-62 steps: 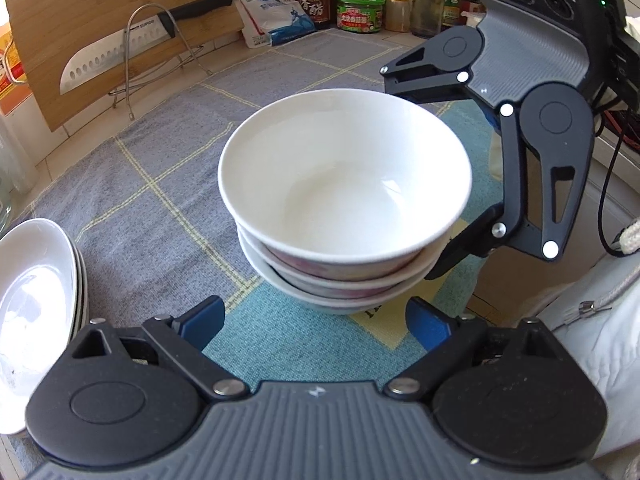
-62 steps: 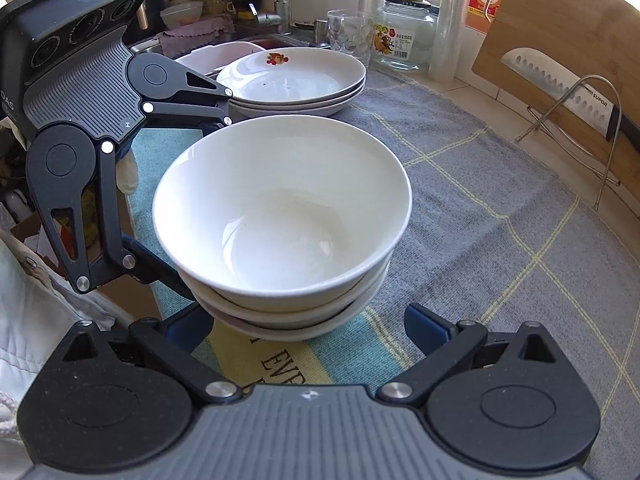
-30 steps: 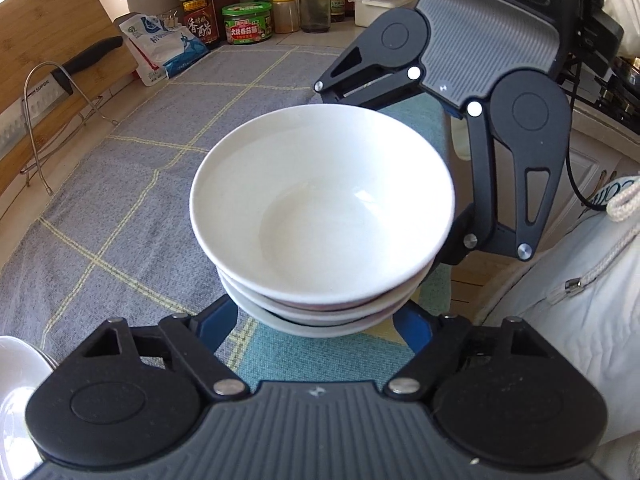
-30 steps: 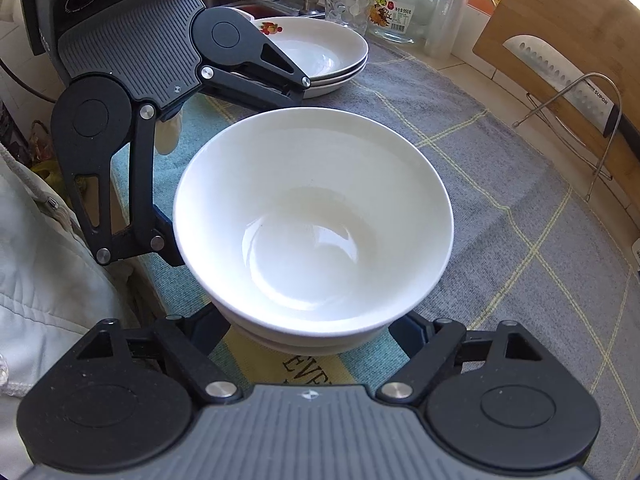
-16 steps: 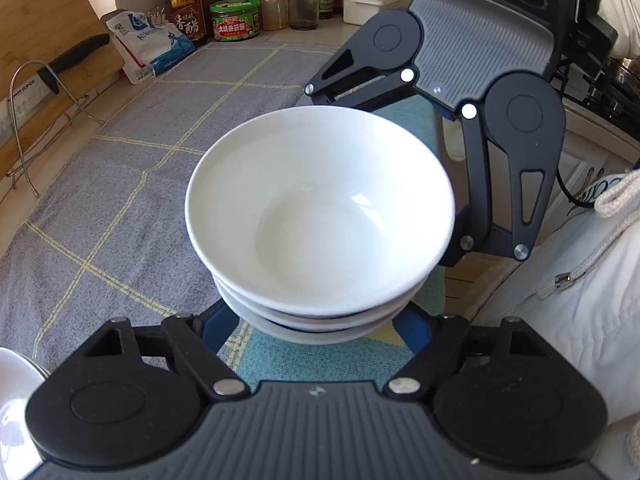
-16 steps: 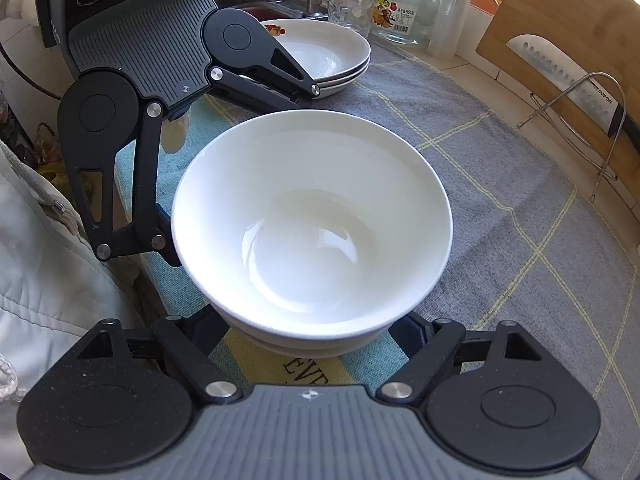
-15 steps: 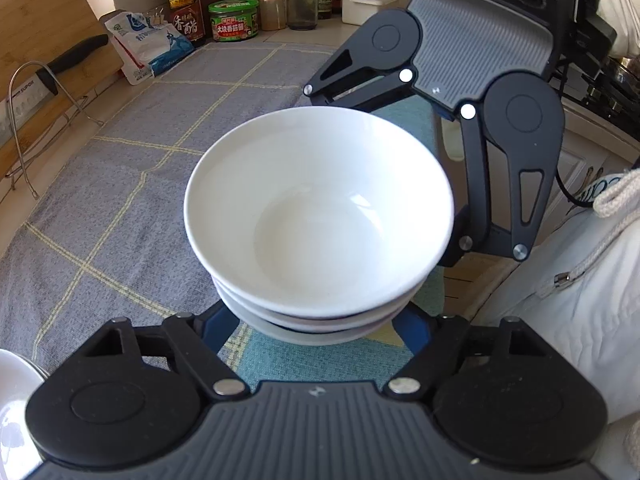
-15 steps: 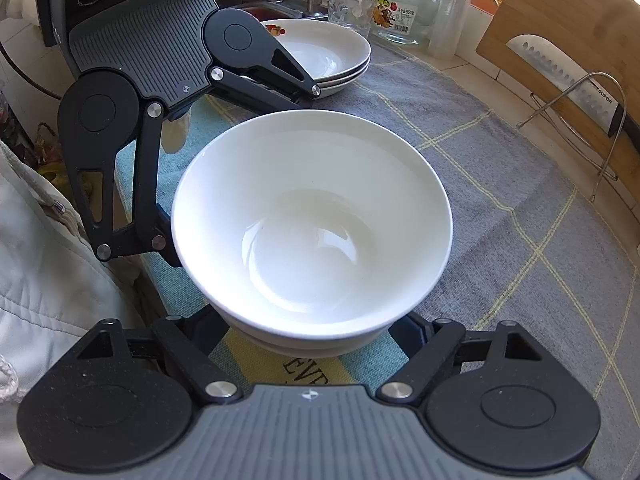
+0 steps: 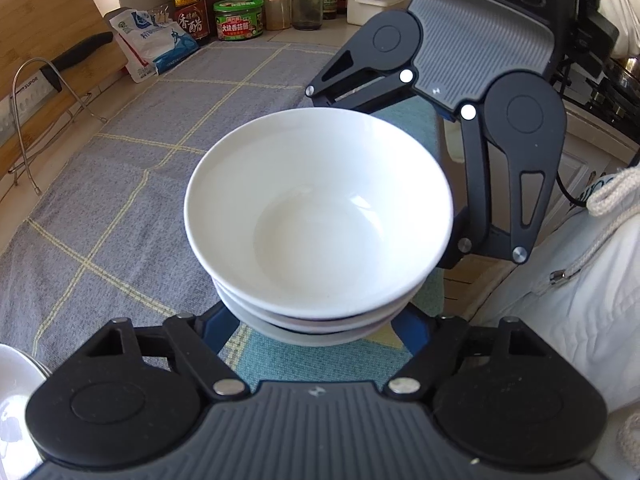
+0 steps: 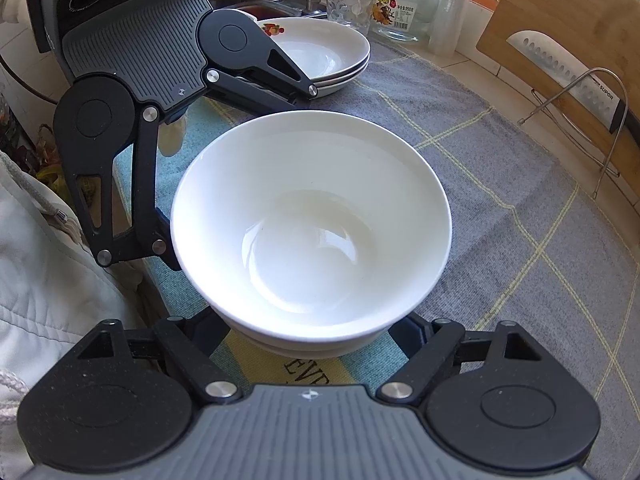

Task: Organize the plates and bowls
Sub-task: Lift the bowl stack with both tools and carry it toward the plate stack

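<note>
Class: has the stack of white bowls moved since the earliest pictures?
Yes. The stack of white bowls has shifted away from the stacked white plates, which sat just behind it earlier.

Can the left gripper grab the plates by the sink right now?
Probably not. The left gripper is already shut on the stack of bowls, sharing it with the right gripper. The plates sit free on the cloth, but the bowls must go down first.

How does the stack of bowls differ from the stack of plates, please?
The bowls are deep and plain white inside; the plates are shallow, with a fruit print on the top rim. The bowls sit between both grippers' fingers; the plates stand apart by the sink. Both are white stacks.
</note>
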`<state>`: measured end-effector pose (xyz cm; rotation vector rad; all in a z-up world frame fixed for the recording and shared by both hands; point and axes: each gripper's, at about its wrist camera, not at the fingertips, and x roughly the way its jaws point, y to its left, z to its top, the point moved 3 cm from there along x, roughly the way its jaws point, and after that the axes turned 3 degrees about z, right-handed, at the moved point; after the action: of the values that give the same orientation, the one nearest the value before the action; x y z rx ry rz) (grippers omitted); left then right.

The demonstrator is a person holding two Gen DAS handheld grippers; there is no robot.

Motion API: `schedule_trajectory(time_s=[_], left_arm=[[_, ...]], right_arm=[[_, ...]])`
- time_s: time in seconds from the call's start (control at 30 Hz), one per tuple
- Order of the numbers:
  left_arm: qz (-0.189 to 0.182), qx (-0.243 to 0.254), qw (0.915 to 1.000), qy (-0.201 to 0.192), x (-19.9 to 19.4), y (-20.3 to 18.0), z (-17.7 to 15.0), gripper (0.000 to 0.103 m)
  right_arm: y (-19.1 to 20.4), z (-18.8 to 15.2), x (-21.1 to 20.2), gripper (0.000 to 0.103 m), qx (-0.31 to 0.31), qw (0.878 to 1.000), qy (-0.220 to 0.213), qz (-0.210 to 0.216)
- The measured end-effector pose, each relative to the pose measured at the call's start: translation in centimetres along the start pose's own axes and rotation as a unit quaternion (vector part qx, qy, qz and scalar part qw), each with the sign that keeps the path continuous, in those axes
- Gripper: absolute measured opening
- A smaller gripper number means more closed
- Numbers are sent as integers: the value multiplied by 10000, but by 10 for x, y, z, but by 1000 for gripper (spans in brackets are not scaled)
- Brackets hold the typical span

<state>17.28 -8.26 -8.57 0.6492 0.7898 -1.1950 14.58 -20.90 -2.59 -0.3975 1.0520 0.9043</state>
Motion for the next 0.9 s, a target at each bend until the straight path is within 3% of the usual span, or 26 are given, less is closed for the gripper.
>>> schedule_trajectory(time_s=[0.47, 0.9], left_arm=[[327, -318, 9989, -115, -29, 4, -9, 81], [1041, -829, 9907, -283, -92, 49, -50, 81]], right_arm=[[5, 32, -5, 87, -347, 9993, -21, 145], [21, 122, 12, 87, -1241, 9917, -239, 251]])
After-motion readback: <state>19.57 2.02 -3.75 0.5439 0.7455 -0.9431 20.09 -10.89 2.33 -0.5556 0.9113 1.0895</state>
